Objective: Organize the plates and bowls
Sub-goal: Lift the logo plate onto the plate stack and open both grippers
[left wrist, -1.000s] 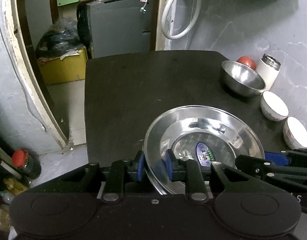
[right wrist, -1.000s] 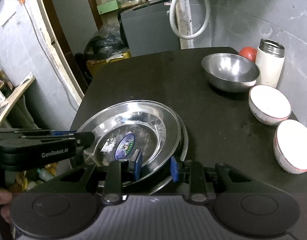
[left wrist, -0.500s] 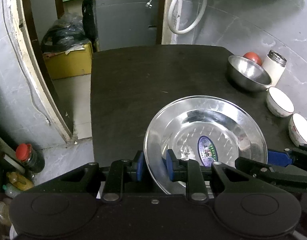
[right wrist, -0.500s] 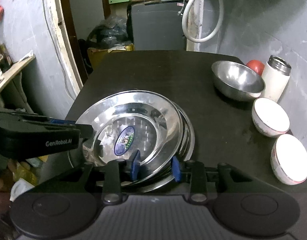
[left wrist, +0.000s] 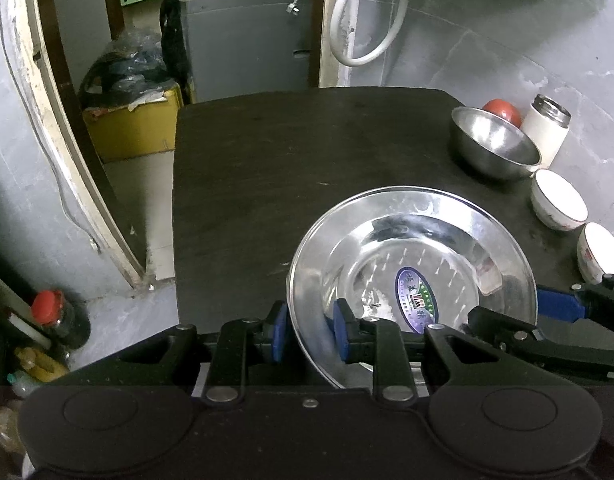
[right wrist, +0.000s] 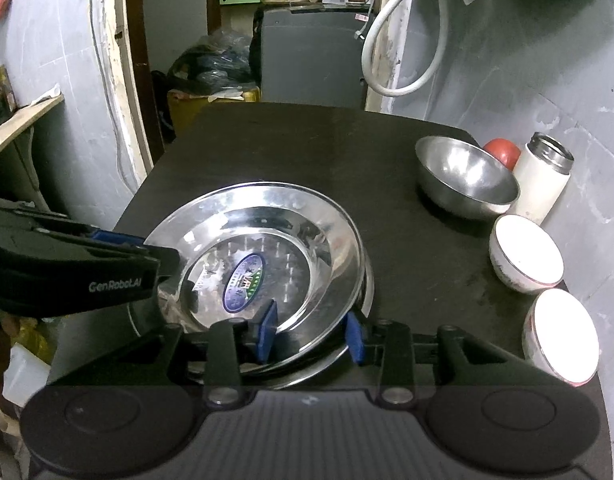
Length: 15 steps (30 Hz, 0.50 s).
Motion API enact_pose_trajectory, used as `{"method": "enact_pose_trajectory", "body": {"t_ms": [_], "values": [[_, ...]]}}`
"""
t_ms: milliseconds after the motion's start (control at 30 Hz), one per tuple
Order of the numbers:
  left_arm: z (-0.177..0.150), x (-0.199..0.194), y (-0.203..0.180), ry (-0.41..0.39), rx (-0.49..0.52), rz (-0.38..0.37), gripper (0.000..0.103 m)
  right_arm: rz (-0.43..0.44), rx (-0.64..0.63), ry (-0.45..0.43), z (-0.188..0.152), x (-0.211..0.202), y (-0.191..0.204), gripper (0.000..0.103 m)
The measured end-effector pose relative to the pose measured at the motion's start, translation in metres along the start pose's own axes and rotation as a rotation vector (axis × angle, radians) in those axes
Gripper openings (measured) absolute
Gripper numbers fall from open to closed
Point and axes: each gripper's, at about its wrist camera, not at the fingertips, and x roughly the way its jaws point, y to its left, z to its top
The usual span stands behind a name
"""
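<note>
left wrist view: the left tool (left wrist: 307, 330) has its blue-padded fingers apart, one on each side of the near left rim of a stainless steel plate (left wrist: 411, 256); a gap shows between the left pad and the rim, so they are not clamped on it. the plate is round, shiny and shallow, with a wide sloped rim and a flat centre that carries an oval blue and green sticker (left wrist: 417, 300) whose small writing cannot be read. it sits over the near right part of the dark worktop (left wrist: 287, 168). the right tool (left wrist: 555, 312) reaches in from the right, at the plate's right rim. along the right edge of the worktop stand a steel bowl (left wrist: 493, 148), a white flask with a steel neck (left wrist: 549, 132), a red round object (left wrist: 503, 111) behind the bowl, and two white bowls, one (left wrist: 557, 204) farther and one (left wrist: 601, 254) nearer.

right wrist view: the right tool (right wrist: 311, 332) has its fingers apart, straddling the near rim of the plate stack; the top plate (right wrist: 263, 248) is tilted and rests in a second steel plate (right wrist: 365, 284) whose rim shows beneath at the right. the left tool (right wrist: 155, 258), marked "genrobot.ai", meets the top plate's left rim. the steel bowl (right wrist: 465, 176), flask (right wrist: 543, 180) and two white bowls (right wrist: 525, 254) (right wrist: 561, 332) line the right side.
</note>
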Motion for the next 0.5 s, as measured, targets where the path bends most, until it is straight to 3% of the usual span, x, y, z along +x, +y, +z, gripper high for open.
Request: {"method": "enact_pose_trajectory", "body": {"t_ms": [367, 500], "values": [[0.003, 0.001, -0.004, 0.018, 0.008, 0.027, 0.027, -0.019, -0.005, -0.019, -0.001, 0.003, -0.005, 0.047], [0.005, 0.000, -0.002, 0.006, -0.025, 0.023, 0.032, -0.010, 0.039, -0.023, -0.001, 0.004, -0.015, 0.057]]}}
